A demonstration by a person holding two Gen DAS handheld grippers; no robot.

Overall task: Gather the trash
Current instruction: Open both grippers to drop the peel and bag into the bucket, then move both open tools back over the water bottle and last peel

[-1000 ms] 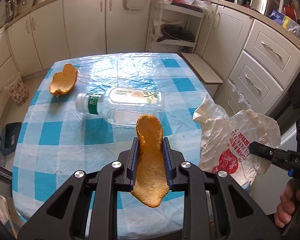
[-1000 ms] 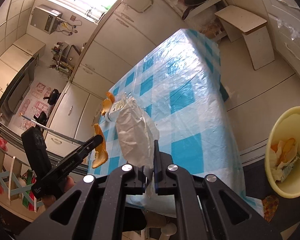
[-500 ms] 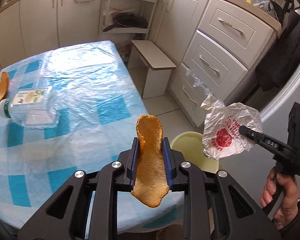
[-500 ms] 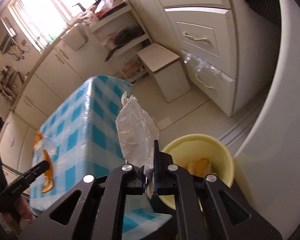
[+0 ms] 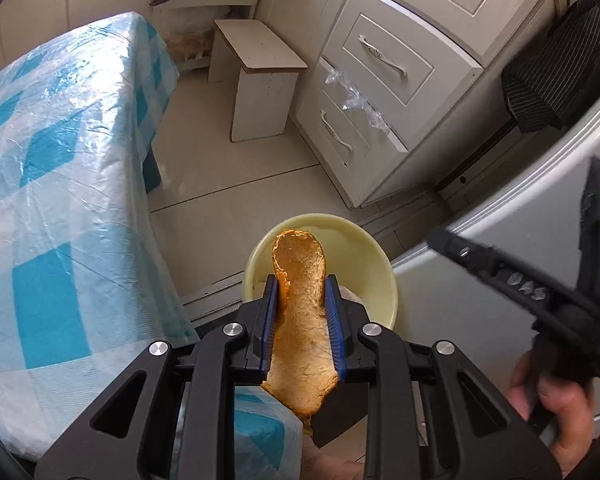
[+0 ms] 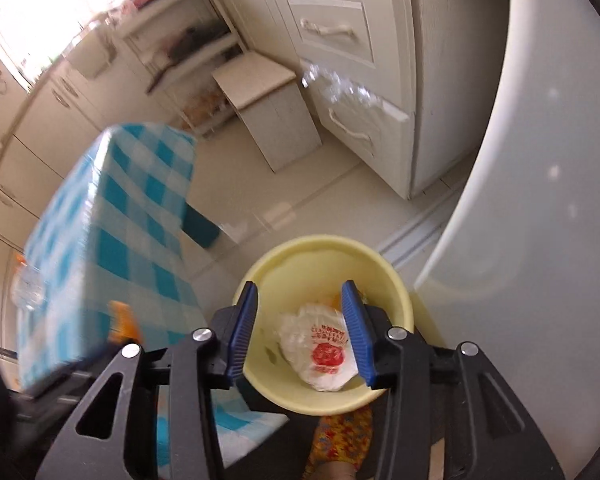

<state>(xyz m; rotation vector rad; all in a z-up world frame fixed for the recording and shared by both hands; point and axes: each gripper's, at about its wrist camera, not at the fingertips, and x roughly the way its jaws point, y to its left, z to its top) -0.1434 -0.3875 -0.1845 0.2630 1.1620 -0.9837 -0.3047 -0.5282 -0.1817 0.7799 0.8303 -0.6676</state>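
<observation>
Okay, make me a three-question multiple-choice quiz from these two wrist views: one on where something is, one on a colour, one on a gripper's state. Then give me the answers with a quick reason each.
1. Where is the plastic bag?
A. On the table
B. In the bin
C. On the stool

2. What colour is the bin?
A. Pale yellow
B. Red
C. Black

3. What is the left gripper doing?
A. Open and empty
B. Shut on a bottle
C. Shut on a peel

Answers:
1. B: the plastic bag lies inside the bin, below the right gripper, whose jaws have just opened and hold nothing.
2. A: its rim and wall are pale yellow.
3. C: the left gripper clamps the orange peel between its pads, above the bin.
</observation>
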